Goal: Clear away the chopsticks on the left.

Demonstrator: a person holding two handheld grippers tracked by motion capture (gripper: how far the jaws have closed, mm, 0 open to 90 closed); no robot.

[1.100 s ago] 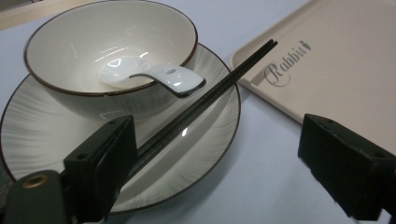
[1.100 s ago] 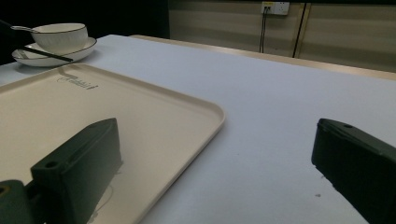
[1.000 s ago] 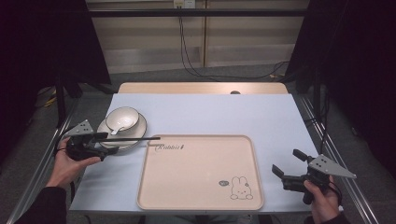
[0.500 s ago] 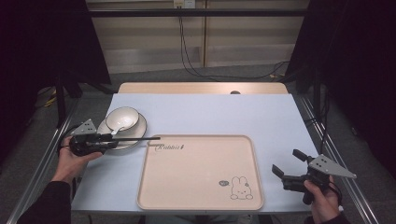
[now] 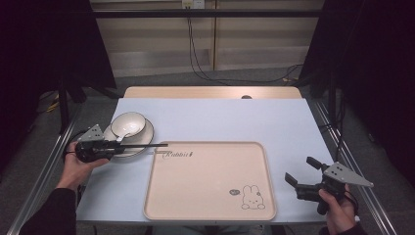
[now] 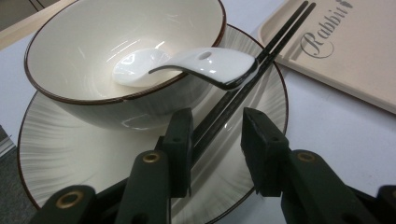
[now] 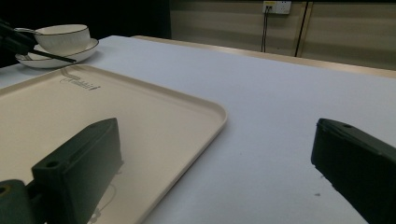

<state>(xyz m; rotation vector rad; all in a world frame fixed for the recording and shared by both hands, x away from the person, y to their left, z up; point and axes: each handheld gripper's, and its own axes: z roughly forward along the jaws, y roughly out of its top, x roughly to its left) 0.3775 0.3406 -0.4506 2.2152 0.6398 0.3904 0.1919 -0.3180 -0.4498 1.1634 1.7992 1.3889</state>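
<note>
A white bowl [image 5: 128,124] with a dark rim stands on a ribbed plate [image 5: 142,142] at the table's left. A white spoon [image 6: 205,63] rests in the bowl, its handle over the rim. Black chopsticks [image 6: 261,51] lie across the plate, their tips reaching the beige tray [image 5: 210,181]. My left gripper [image 6: 218,116] has its jaws on either side of the chopsticks' near end. The jaws have just been closing; one jaw meets the sticks and a gap remains at the other. My right gripper [image 5: 298,169] hovers open at the table's right front, with nothing between its jaws.
The tray [image 7: 140,116] bears a rabbit drawing and the word Rabbit, and takes up the table's middle front. A metal rail runs along each side of the light blue table [image 5: 220,117]. Cables hang against the back wall.
The left gripper's jaws have narrowed around the chopsticks, with the hand shifting only slightly. The right hand and its gripper have stayed put.
</note>
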